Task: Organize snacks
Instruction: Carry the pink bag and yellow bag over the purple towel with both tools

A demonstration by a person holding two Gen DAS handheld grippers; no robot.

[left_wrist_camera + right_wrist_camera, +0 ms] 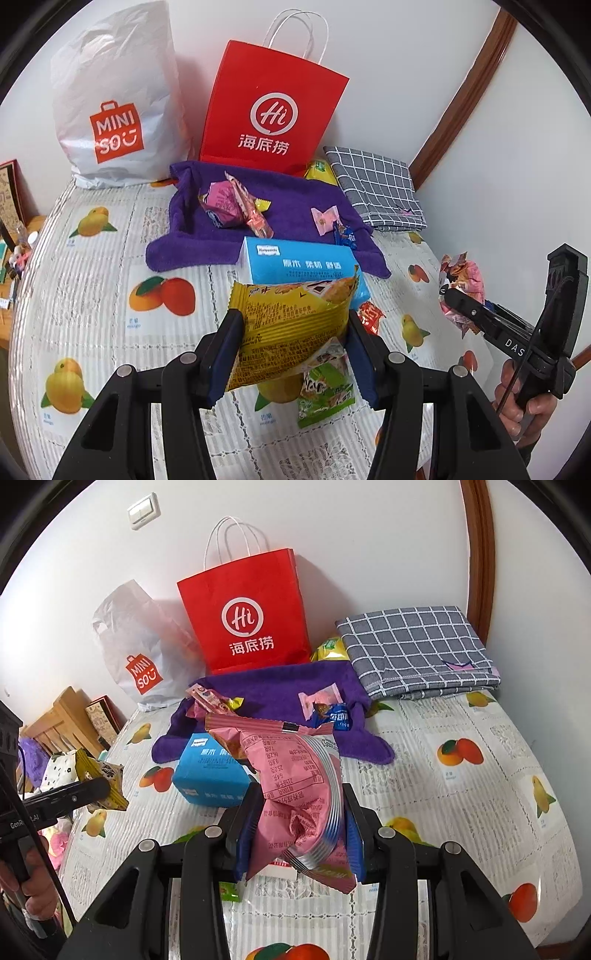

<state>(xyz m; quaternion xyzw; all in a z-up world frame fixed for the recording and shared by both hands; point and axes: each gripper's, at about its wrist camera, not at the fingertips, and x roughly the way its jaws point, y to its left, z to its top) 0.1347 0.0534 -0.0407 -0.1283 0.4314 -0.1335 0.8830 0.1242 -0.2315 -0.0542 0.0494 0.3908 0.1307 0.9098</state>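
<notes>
The left tool (293, 332) clamped a crinkly yellow snack packet (291, 325) above the fruit-print desk (92, 280); the right tool (301, 825) pinched a crumpled pink snack bag (299, 786) near the blue tissue pack (210, 775).

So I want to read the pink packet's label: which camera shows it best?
The right wrist view: the pink packet fills the centre, printed side showing, clamped in the right tool. The left wrist view shows it small and crumpled at its right edge.
</notes>
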